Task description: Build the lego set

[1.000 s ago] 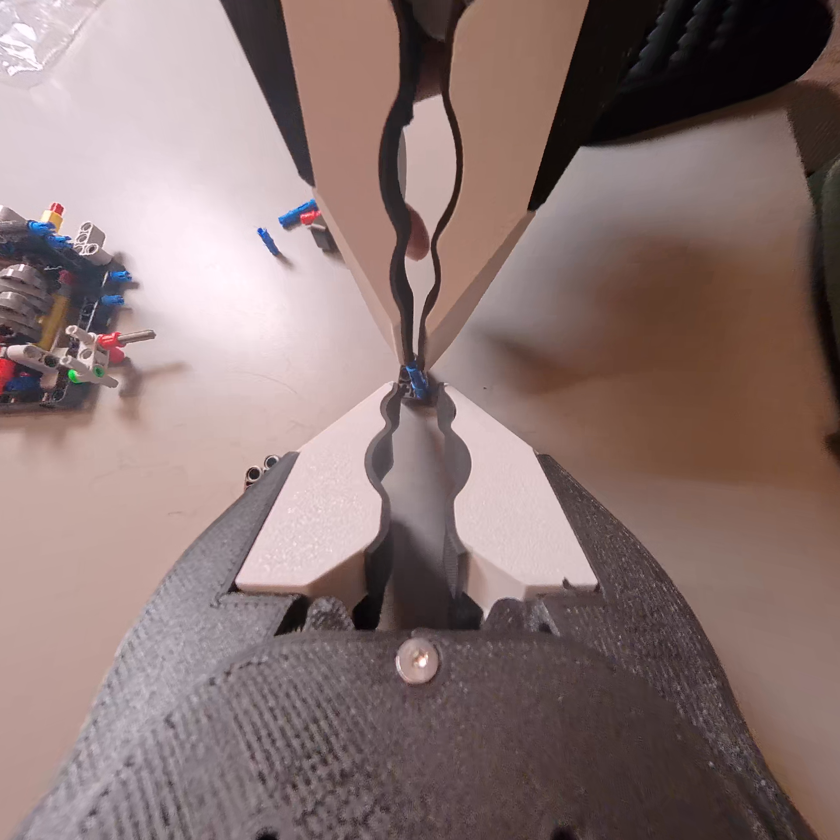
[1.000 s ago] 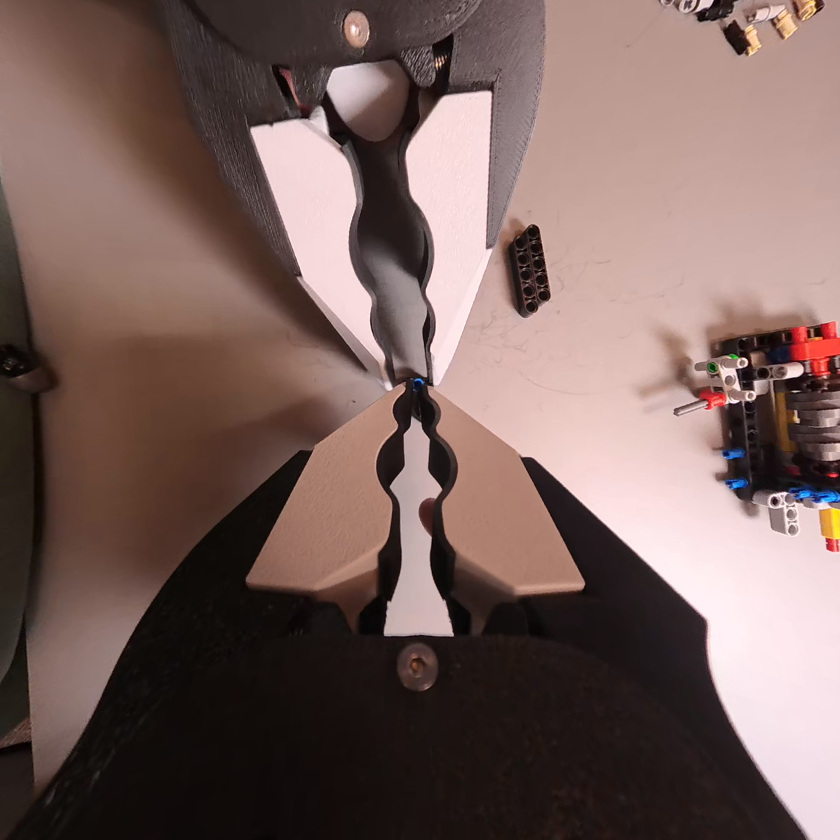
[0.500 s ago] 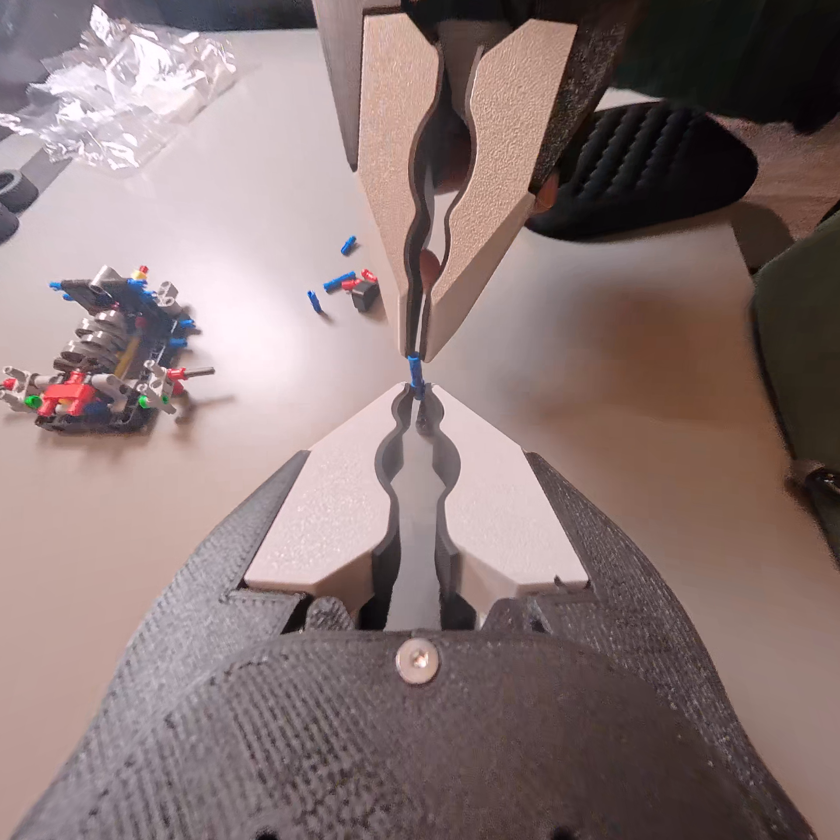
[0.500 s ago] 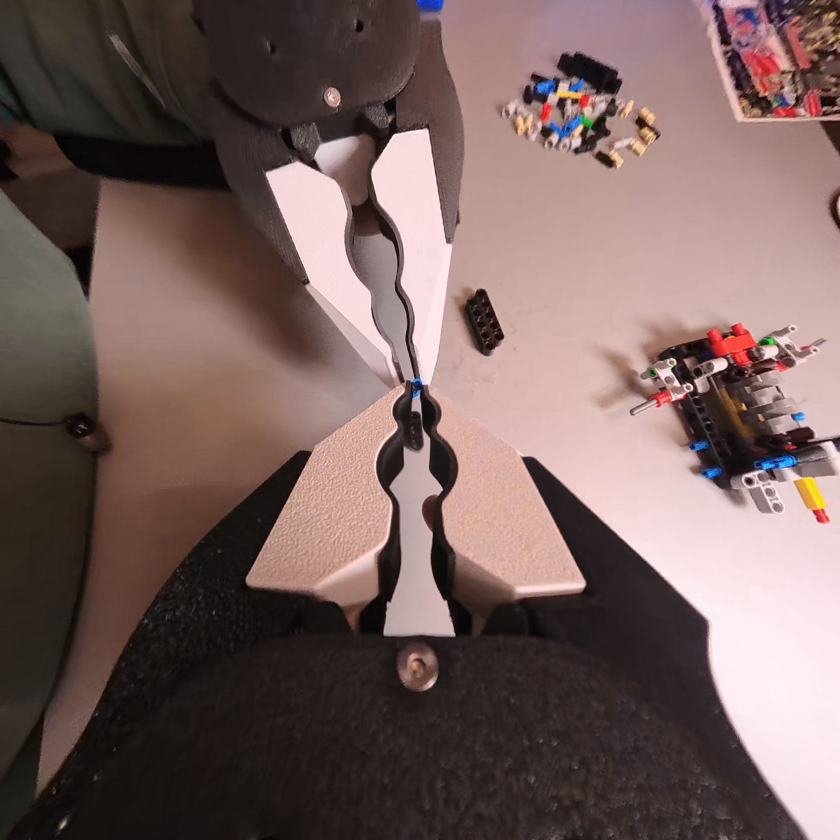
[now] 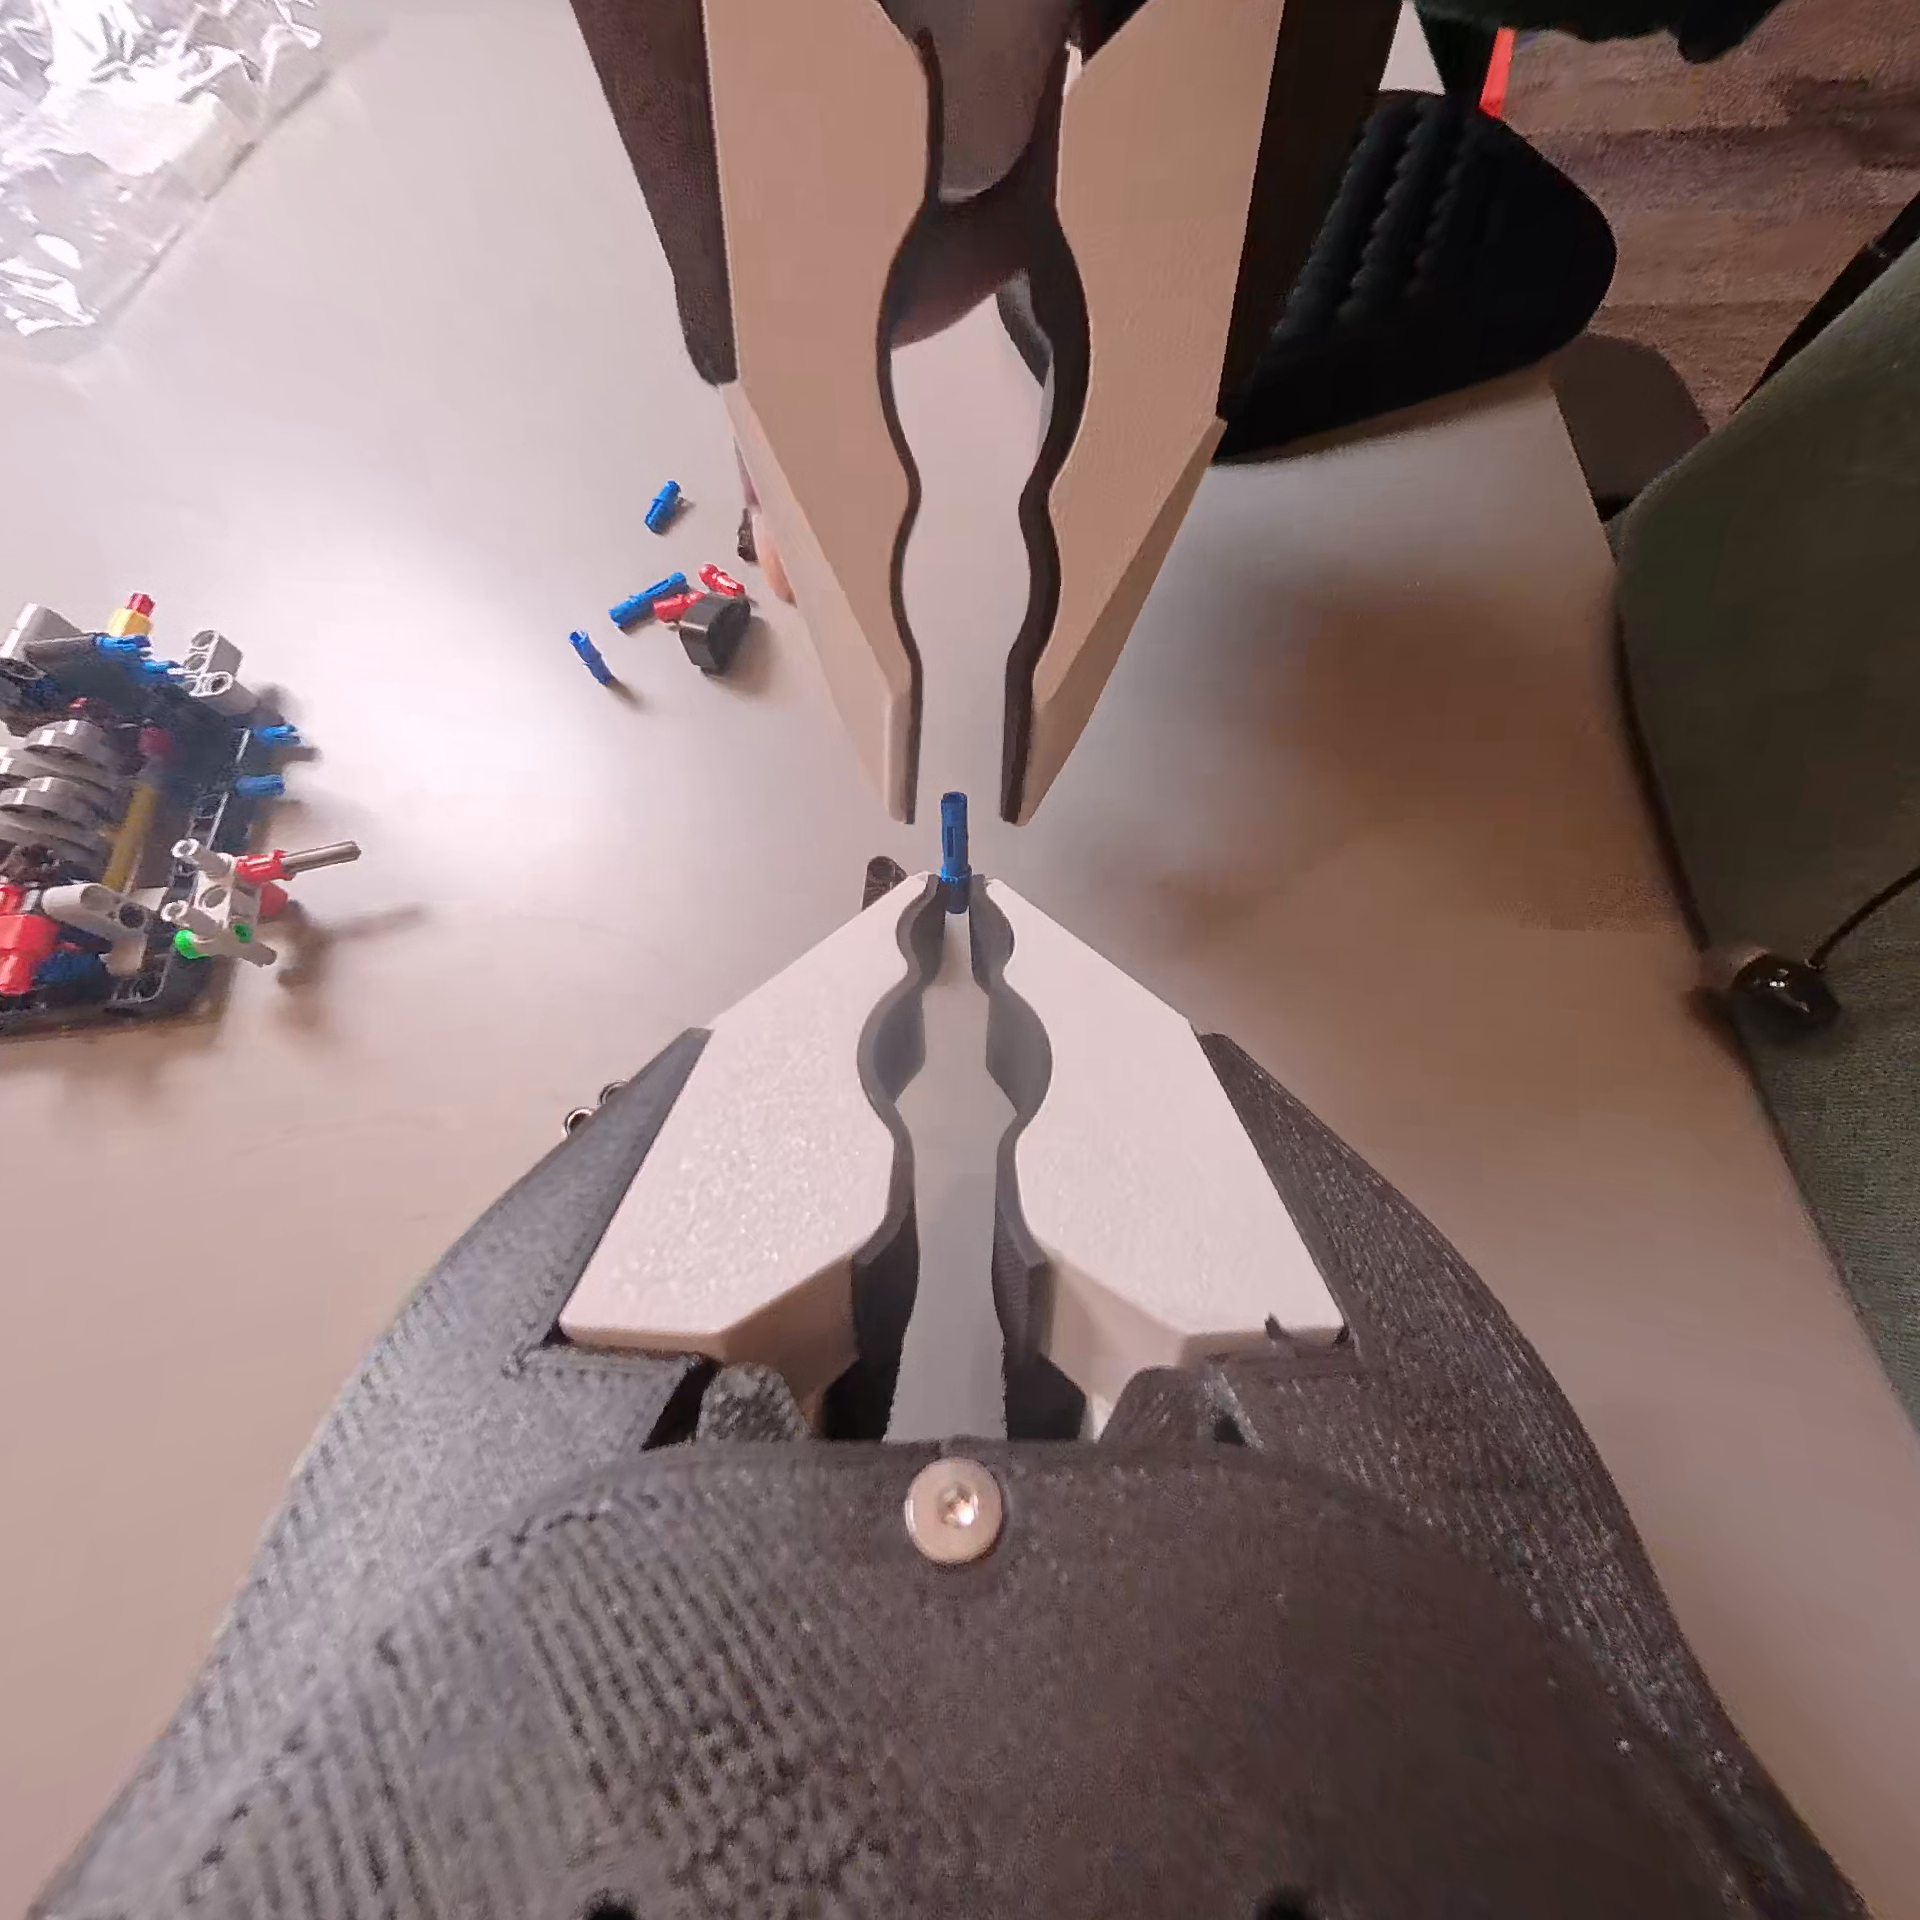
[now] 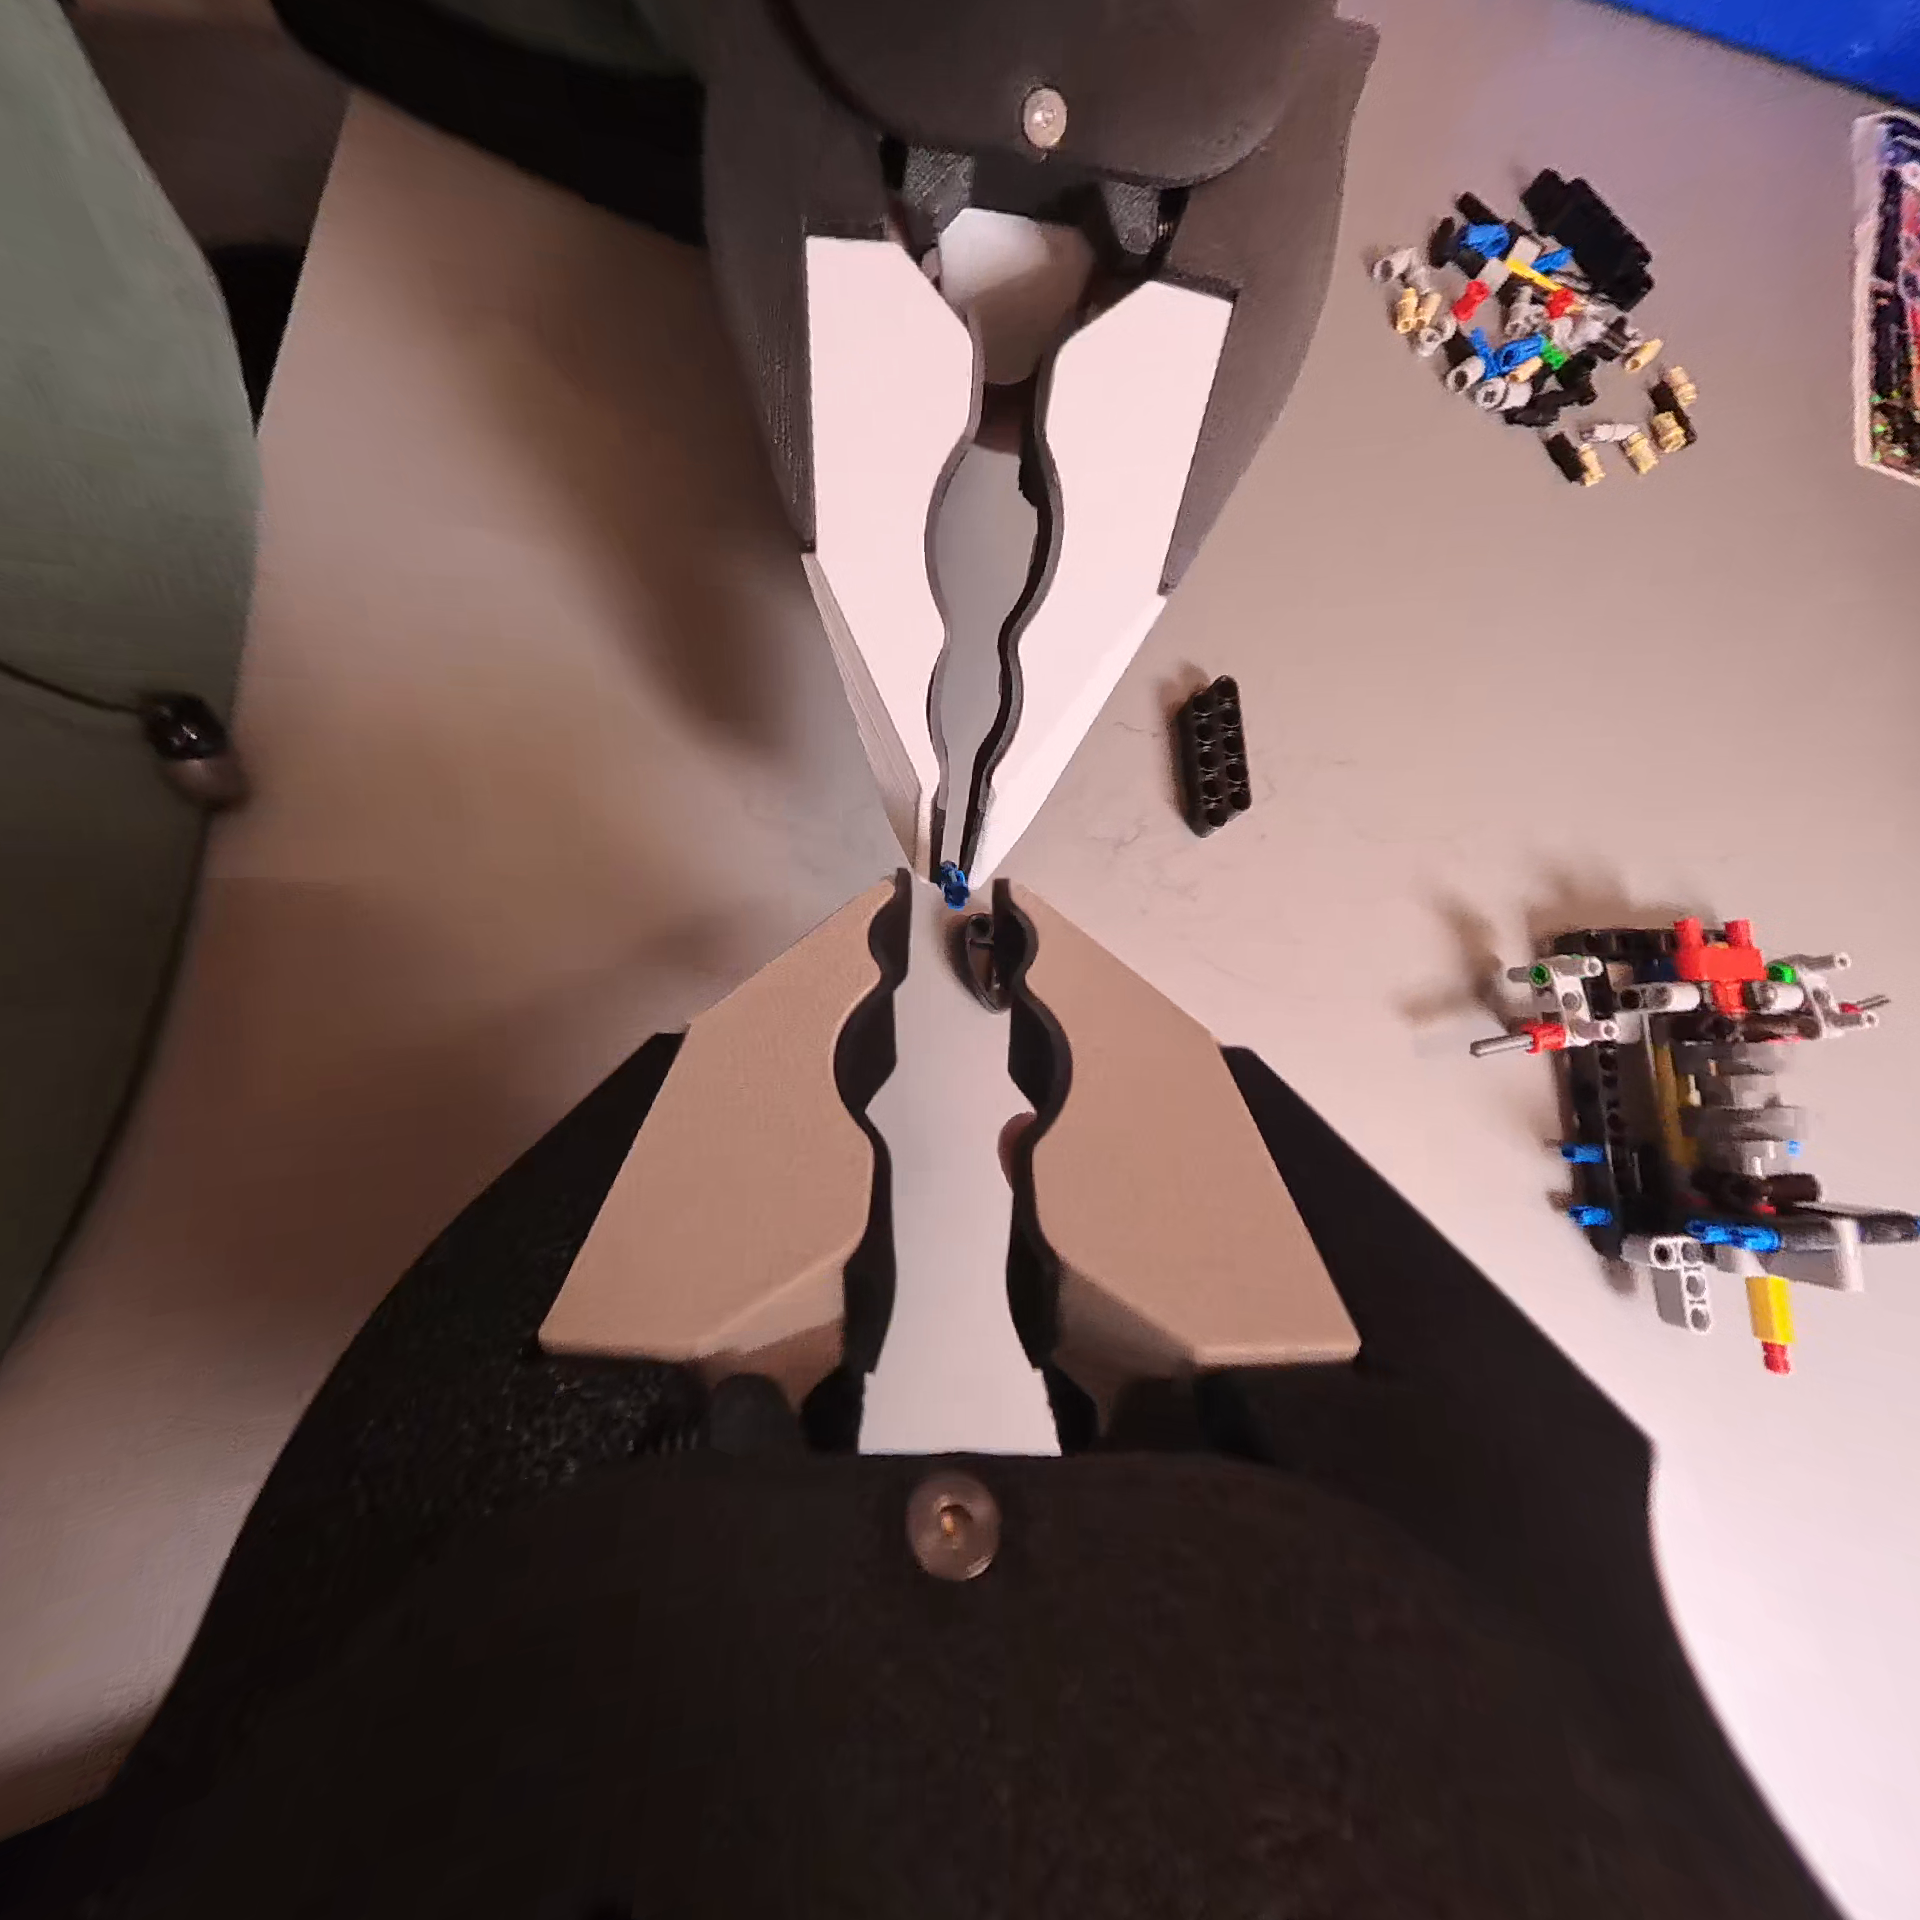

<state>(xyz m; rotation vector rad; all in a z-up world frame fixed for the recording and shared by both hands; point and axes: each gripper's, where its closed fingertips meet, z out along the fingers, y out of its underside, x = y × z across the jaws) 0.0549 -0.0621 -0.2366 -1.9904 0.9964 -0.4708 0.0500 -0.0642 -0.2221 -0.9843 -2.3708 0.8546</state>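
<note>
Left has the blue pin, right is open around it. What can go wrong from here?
1. The left gripper pinches the blue pin only by its lower end, at the very fingertips. If the open right gripper closes off-centre, it could tilt the pin or pop it out.
2. A small black piece sits loose between the right gripper's fingers, near one pad. I cannot tell whether it lies on the table. It could get knocked away.

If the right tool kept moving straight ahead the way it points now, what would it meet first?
Most likely the small blue Lego pin that the left tool holds shut at its tips. The right tool is open, its tips level with the pin's free end; just beyond come the left tool's white fingers.
</note>
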